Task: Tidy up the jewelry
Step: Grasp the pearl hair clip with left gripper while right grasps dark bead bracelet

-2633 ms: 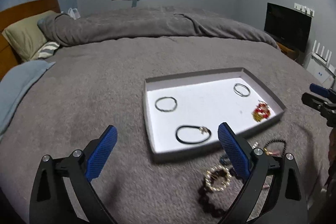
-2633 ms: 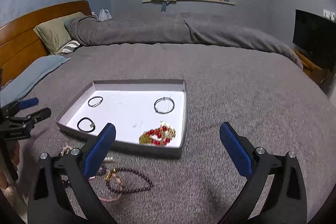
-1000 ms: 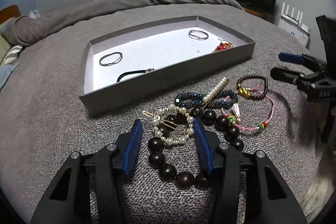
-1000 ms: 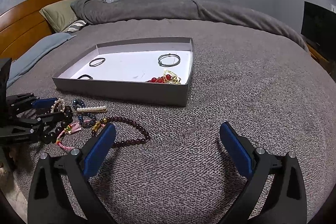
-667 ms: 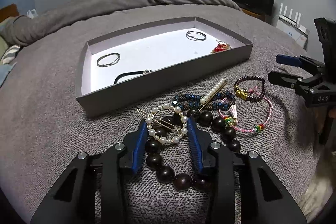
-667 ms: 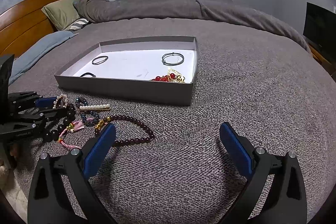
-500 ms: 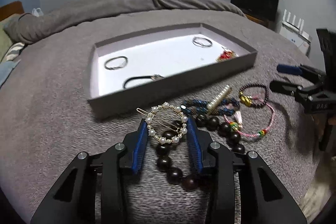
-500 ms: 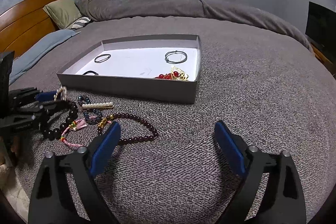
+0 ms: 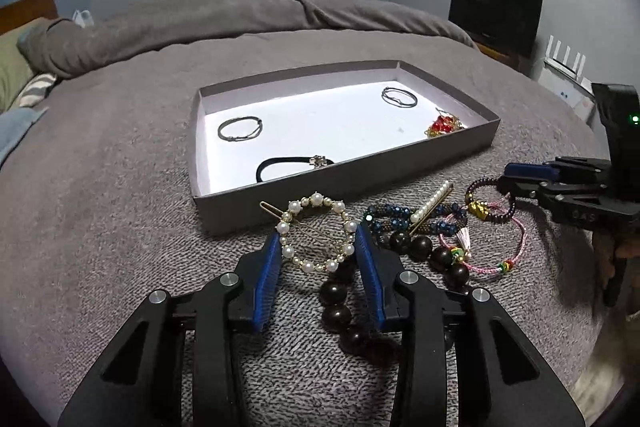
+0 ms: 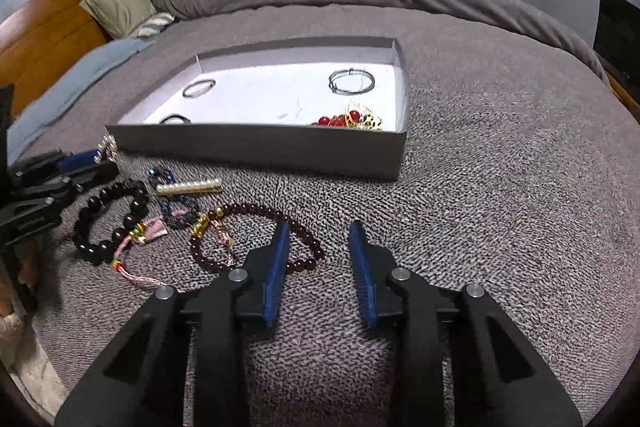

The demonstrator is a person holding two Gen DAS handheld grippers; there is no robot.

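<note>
My left gripper [image 9: 318, 247] is shut on a round pearl hair clip [image 9: 316, 231] and holds it above the bedcover, in front of the grey tray [image 9: 348, 179]. The tray holds two thin bangles [image 9: 239, 128], a black hair tie [image 9: 294, 163] and a red-gold piece [image 9: 444, 125]. Loose on the cover lie a large dark bead bracelet [image 9: 416, 247], a blue bead bracelet [image 9: 394, 221], a pearl bar clip [image 9: 432, 203] and a pink cord bracelet [image 9: 500, 259]. My right gripper [image 10: 318, 247] is narrowly open, empty, beside a maroon bead bracelet [image 10: 256, 211].
The tray sits on a grey bedcover [image 10: 500, 167]. Pillows [image 10: 120, 3] and a wooden headboard [image 10: 44, 27] are at the left. A TV [image 9: 496, 11] stands at the right. The tray also shows in the right wrist view [image 10: 260, 147].
My left gripper came down onto the jewelry pile, shut on the pearl hair clip and lifted it toward the tray. My right gripper moved lower toward the maroon bracelet and its fingers narrowed.
</note>
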